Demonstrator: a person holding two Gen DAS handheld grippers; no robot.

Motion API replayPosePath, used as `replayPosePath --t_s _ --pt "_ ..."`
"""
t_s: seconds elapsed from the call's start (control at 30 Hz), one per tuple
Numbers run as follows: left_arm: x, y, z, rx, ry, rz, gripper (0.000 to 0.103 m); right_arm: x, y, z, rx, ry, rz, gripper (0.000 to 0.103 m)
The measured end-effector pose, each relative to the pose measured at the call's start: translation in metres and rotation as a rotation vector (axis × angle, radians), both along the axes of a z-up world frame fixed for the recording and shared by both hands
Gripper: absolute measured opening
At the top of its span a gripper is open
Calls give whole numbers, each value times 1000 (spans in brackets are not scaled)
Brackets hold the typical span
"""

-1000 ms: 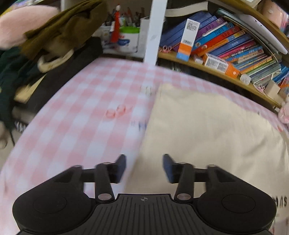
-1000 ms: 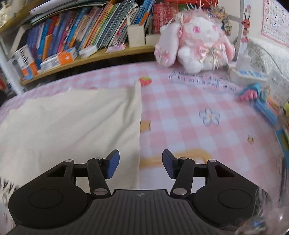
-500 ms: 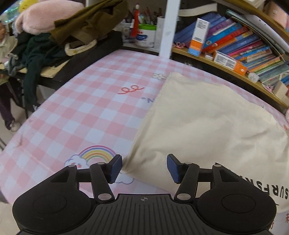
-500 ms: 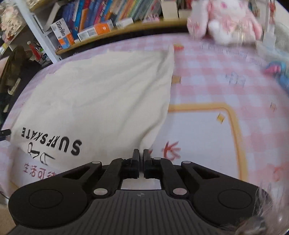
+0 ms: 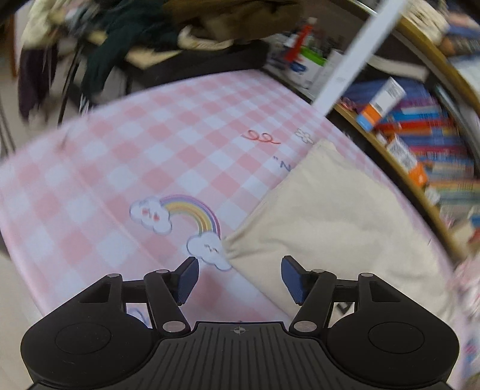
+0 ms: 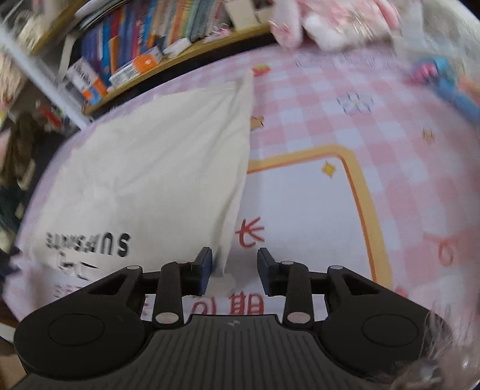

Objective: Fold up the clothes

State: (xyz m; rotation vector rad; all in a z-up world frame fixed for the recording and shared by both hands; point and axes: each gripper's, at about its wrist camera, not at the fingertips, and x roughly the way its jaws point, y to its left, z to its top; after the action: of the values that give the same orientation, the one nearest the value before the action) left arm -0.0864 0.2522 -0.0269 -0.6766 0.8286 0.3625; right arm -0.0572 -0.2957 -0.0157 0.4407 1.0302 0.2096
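A cream garment (image 5: 339, 216) with black "SURFSKATE" print lies folded flat on the pink checked tablecloth (image 5: 126, 168). In the left wrist view my left gripper (image 5: 238, 277) is open just above the cloth, its jaws either side of the garment's near left corner. In the right wrist view the garment (image 6: 156, 168) fills the left half. My right gripper (image 6: 234, 268) is open, with the garment's near right corner lying between its jaws, beside the left finger (image 6: 204, 268).
A bookshelf (image 6: 144, 57) packed with books runs along the table's far edge. A pile of dark clothes (image 5: 144, 42) sits past the far left corner. A pink plush toy (image 6: 336, 21) and blue toys (image 6: 444, 78) lie at the far right.
My right gripper was shut on the garment's right edge half a second ago and has now opened. My left gripper has pulled back toward the near left corner, staying open.
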Motion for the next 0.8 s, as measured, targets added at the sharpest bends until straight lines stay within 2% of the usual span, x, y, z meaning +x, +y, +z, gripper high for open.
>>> replayPosePath --t_s 0.13,0.2,0.3,0.43,0.47,0.57,0.6,0.73,0.8 --pt "-4 4 -8 -136 -30 44 60 -3 -18 -8 235 106 -77 40" --pt "-5 6 -13 -207 -49 67 59 -4 -18 -14 311 149 -122 41" --pt "-6 10 -20 -291 -71 130 51 -5 -20 -22 410 196 -181 41" --pt "-9 19 -31 -417 -117 235 50 -4 -25 -30 503 217 -260 38" --pt "-10 22 -35 -451 -135 266 50 -3 -26 -32 521 221 -289 36" --pt "-10 27 -43 -531 -163 325 50 -1 -28 -34 504 244 -334 13" --pt "-10 28 -45 -548 -166 337 50 -1 -28 -30 497 239 -319 11" --pt "-6 29 -48 -532 -149 349 49 -4 -27 12 525 24 -206 10" --pt "-7 32 -51 -548 -166 365 49 -1 -28 5 466 67 -231 10"
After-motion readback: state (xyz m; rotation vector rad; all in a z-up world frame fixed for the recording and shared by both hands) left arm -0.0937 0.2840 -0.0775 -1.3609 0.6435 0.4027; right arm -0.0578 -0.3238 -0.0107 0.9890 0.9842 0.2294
